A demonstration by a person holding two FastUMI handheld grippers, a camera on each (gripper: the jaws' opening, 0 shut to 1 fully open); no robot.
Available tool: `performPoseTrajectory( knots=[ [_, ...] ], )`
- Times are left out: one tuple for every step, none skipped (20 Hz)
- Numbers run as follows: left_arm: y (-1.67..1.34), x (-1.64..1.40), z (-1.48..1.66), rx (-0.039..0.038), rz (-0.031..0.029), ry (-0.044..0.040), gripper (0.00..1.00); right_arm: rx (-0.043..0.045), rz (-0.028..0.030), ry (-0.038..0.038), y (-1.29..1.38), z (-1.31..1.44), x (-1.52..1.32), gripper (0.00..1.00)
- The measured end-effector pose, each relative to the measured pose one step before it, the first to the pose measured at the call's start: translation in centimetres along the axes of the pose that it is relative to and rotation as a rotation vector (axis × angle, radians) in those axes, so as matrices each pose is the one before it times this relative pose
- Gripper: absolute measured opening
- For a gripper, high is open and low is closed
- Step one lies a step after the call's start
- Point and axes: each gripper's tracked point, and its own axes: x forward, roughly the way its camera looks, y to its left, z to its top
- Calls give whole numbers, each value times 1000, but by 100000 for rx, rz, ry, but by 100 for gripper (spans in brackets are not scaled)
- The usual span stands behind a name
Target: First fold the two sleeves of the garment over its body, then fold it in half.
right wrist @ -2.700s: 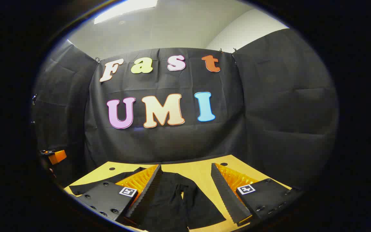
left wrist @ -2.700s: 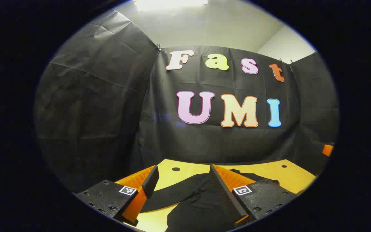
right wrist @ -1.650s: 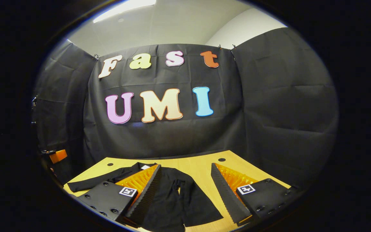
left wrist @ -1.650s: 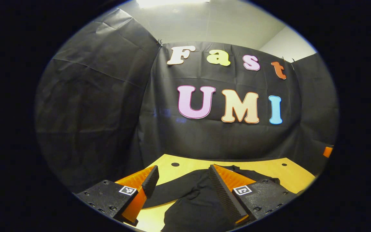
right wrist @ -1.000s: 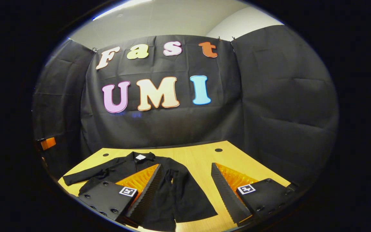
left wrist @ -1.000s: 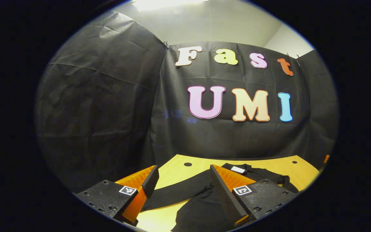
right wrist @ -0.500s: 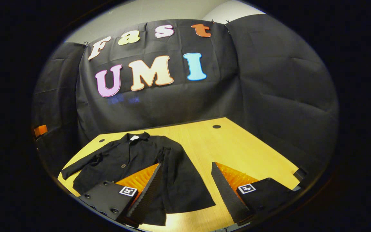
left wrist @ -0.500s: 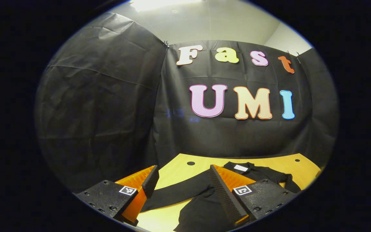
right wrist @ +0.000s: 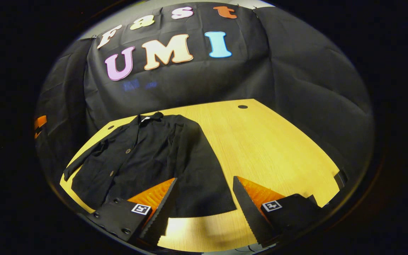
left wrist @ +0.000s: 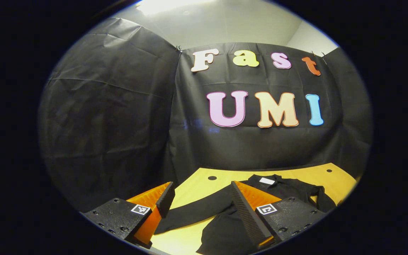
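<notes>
Left gripper (left wrist: pixel 198 196): fingers spread, empty, above outstretched left sleeve (left wrist: pixel 193 211), not yet folded. Black buttoned cloth jacket (right wrist: pixel 143 159) flat on yellow wooden desk (right wrist: pixel 271 141); other sleeve seems laid over body. Right gripper (right wrist: pixel 204 196): spread, empty, over hem. Halving fold remains.

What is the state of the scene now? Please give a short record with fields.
garment: black jacket, lying flat on the table
table: yellow wooden top
right sleeve side: already folded over the body
other sleeve: stretched out sideways
left claw: open, above the stretched sleeve
right claw: open, above the jacket's lower edge
</notes>
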Motion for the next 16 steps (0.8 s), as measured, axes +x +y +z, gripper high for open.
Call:
performPoseTrajectory(
  knots=[
    [97, -102, -46, -238, 142, 285, 92, -235, 180, 1135, -47, -307, 216, 98],
    [31, -94, 25, -150, 229, -202, 92, -418, -11, 1043, -104, -353, 103, 98],
    [137, -63, 185, -4, 502, -127, 92, -592, 205, 990, -8, -184, 190, 98],
    [223, -2, 52, 150, 505, -150, 92, -757, 359, 1068, 76, -366, 235, 98],
    [102, -97, 90, 182, 338, -73, 92, -880, 227, 977, 69, -334, 290, 98],
    [118, -165, -100, 214, 143, 48, 92, -1133, 105, 1146, -114, -404, 201, 98],
    [76, -86, -41, 326, 224, 221, 92, -1156, -398, 1240, -104, -358, 225, 98],
    [111, -108, -106, 342, 257, 94, 92, -768, 111, 1474, -130, -408, 386, 98],
    [90, -69, -38, 329, 300, 219, 92, -457, 202, 1310, -41, -339, 280, 98],
    [66, -20, -146, 392, 225, 312, 92, -317, 426, 978, 49, -279, 283, 93],
    [72, -14, -119, 466, 178, 233, 93, -311, 377, 887, 35, -254, 169, 98],
    [76, -38, -73, 455, 225, 264, 92, -312, 72, 757, 78, -313, 323, 93],
    [75, -12, -31, 341, 314, 355, 92, -143, -77, 887, 0, -252, 267, 98],
    [56, -70, -77, -45, 42, 405, 92, -135, 191, 741, -30, -268, 184, 98],
    [-171, 43, -15, -329, -557, 257, 92, -253, -76, 968, -16, -232, 155, 98],
    [-147, -52, -76, -410, -247, 336, 92, -271, -91, 764, -64, -249, 184, 98]
  ],
)
